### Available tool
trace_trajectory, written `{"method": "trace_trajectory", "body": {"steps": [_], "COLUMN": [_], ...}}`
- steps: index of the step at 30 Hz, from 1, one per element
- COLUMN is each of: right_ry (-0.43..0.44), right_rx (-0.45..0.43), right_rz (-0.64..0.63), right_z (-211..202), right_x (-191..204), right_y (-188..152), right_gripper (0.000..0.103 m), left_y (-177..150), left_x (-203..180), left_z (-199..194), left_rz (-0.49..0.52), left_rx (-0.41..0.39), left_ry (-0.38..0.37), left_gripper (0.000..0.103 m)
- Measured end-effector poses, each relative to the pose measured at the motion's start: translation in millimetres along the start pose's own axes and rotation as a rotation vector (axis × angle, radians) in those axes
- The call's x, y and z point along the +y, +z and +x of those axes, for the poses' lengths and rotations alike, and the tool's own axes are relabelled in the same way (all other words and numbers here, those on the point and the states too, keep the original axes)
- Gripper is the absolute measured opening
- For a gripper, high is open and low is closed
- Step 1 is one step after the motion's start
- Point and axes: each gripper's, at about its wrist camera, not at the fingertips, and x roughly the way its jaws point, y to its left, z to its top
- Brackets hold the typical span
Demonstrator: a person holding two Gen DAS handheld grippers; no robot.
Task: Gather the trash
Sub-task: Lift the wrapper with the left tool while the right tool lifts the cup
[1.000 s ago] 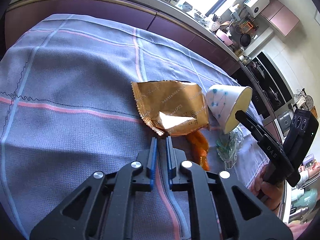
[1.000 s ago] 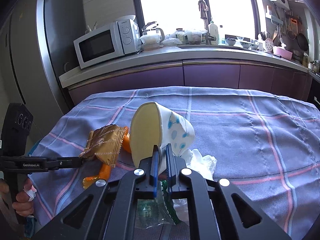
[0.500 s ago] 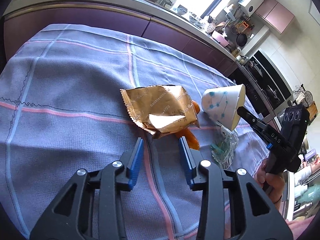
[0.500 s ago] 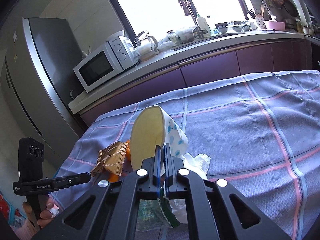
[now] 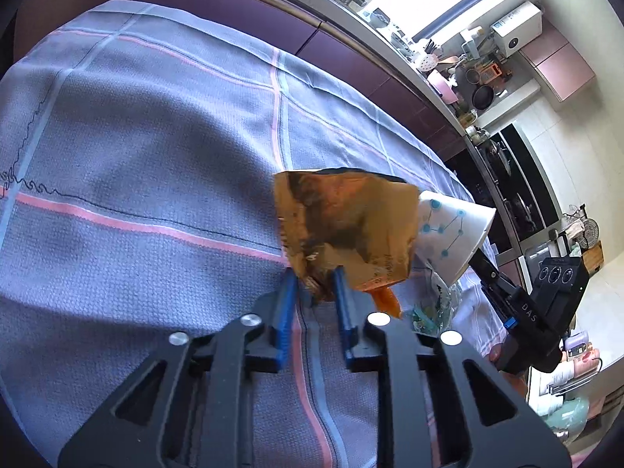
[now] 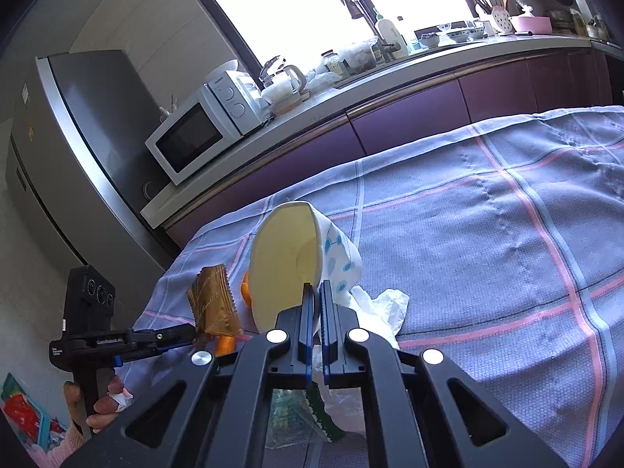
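Note:
A gold snack wrapper (image 5: 347,218) stands tipped up off the blue checked tablecloth (image 5: 156,136). My left gripper (image 5: 314,284) is closing on its lower corner, and the pads pinch the foil. In the right wrist view the wrapper (image 6: 214,304) hangs upright from the left gripper (image 6: 194,333). My right gripper (image 6: 316,292) is shut on the rim of a white paper cup (image 6: 288,261) with blue dots, held on its side just above the cloth. In the left wrist view the cup (image 5: 448,234) sits right behind the wrapper, with the right gripper (image 5: 477,261) on its rim.
An orange scrap (image 5: 386,298), a clear plastic wrapper with green print (image 5: 429,308) and a crumpled white tissue (image 6: 384,308) lie on the cloth under the cup. A purple kitchen counter with a microwave (image 6: 199,136) runs behind the table, beside a fridge (image 6: 78,136).
The left gripper opened, went forward over the wrapper's near corner and closed on it; the wrapper went from lying flat to tipped up. The right gripper rolled, still shut on the cup.

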Motion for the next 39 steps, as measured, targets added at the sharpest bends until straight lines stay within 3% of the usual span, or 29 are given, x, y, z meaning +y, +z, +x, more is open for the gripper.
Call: {"method": "trace_trajectory", "body": {"steps": [4,14,20,25,30,35,39], "right_ry": [0.016,0.116,0.149,0.179,0.219,0.244,0.257], "right_rx": [-0.007,-0.018,-0.015,-0.004,0.009,0.027,0.081], "right_rz": [0.019,0.082,0.083,0.078,0.053,-0.020,-0.042], "right_z": [-1.0,-7.5,-8.6,-5.8,0.8,8.7,21.9], "right_x": [-3.7,-9.0,-6.2,-2.9,9.1,30.0,37.0], "right_y": [-0.9,3.8,3.6,3.6,6.7,10.9,7.2], "right_gripper": [0.003,0.003,0.003,0.003,0.003,0.003,0.003], "left_y": [-0.1,-8.8,-19.0,-18.2,-22.3,-27.9,-21.7], "left_x": [-3.6,-28.6,-33.9,-37.6,-30.2,-14.0,-5.8], "left_z": [4.7,-8.9,-21.7,-29.6,-26.4,-20.3,-16.8], "left_rz": [0.006,0.111,0.187,0.229,0.196,0.135,0.088], "left_rx": [-0.010,-0.055,-0.085,-0.118,-0.076,-0.016,0.004], "left_ry": [0.020,0.010,0.070,0.123,0.099,0.025,-0.049], "left_gripper": [0.001,0.001,0.001,0.028,0.032,0.036,0.045]}}
